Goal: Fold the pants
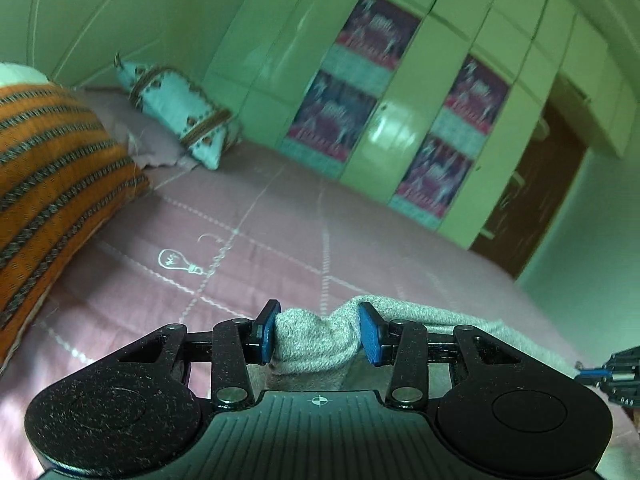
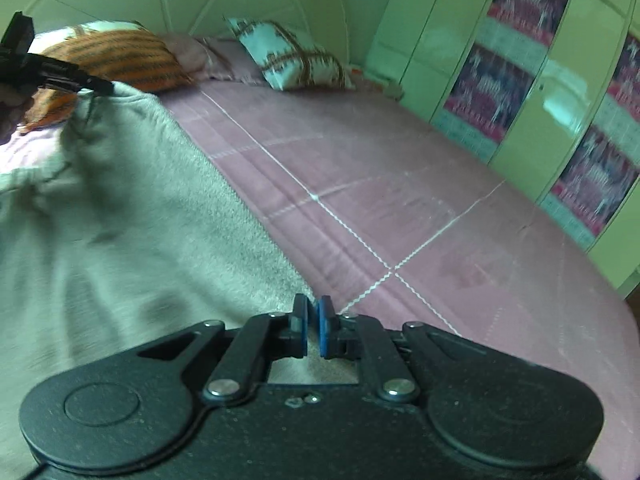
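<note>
The grey pants (image 2: 132, 216) lie on the pink bedsheet (image 2: 400, 184) and are lifted at one edge. My left gripper (image 1: 318, 330) is shut on a thick bunch of the grey pants (image 1: 316, 340), its blue pads (image 1: 370, 330) pressed on either side. My right gripper (image 2: 313, 326) is shut on a thin edge of the pants, its pads nearly touching. The left gripper (image 2: 52, 72) shows at the far left of the right wrist view, holding the cloth up. The right gripper's tip (image 1: 612, 376) shows at the right edge of the left wrist view.
An orange striped pillow (image 1: 48, 184) lies on the left, a white patterned cushion (image 1: 180, 116) and a pink pillow (image 1: 136, 128) at the bed's head. A green wardrobe (image 1: 420, 92) with posters runs along the far side. A brown door (image 1: 532, 196) stands right.
</note>
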{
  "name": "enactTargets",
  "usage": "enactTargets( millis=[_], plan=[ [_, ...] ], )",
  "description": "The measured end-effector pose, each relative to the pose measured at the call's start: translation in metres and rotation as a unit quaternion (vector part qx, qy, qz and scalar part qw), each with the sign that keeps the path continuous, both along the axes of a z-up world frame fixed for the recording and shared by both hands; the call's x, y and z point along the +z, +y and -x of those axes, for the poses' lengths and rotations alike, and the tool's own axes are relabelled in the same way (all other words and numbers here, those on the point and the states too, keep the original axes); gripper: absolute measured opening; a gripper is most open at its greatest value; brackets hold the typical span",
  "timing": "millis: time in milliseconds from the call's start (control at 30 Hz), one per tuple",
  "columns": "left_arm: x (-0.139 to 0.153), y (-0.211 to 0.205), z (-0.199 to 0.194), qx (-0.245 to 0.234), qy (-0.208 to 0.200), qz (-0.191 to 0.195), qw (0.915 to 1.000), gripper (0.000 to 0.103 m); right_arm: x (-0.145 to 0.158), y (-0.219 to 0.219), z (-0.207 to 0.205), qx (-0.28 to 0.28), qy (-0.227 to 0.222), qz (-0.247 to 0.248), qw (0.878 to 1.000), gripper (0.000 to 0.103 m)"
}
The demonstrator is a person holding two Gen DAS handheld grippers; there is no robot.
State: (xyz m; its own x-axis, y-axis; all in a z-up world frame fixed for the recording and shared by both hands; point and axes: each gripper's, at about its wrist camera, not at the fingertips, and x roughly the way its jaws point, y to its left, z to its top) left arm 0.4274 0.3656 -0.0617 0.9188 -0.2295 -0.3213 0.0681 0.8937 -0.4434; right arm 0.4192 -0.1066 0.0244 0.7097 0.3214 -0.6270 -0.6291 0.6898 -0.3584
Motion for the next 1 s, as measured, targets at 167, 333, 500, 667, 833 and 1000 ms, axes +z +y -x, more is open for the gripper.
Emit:
enactTargets(
  millis=[167,333,500,667,833,1000],
  plan=[
    [0.006,0.001,0.067,-0.009,-0.032,0.014,0.9993,0.042,0.003,0.011,0.092,0.013,-0.054,0.043,0.998,0.0],
    [-0.018,0.004,0.129,-0.005,-0.006,0.002,1.0,0.05,-0.026,0.026,0.167,0.017,-0.056,0.066,0.996,0.0],
    [-0.049,-0.004,0.18,0.035,0.08,-0.016,0.996,0.073,-0.065,0.032,0.225,0.01,-0.007,0.046,0.999,0.001],
    [-0.041,-0.013,0.209,0.082,0.091,0.013,0.9923,0.074,-0.054,0.003,0.221,-0.084,0.022,-0.054,0.995,0.007],
    [-0.039,-0.014,0.226,0.103,0.088,0.079,0.9877,0.078,-0.041,-0.028,0.205,-0.154,0.041,-0.138,0.978,0.009],
    [-0.058,-0.016,0.198,0.082,0.108,0.207,0.9688,0.078,-0.047,-0.053,0.193,-0.213,0.07,-0.207,0.952,0.012]
  ],
)
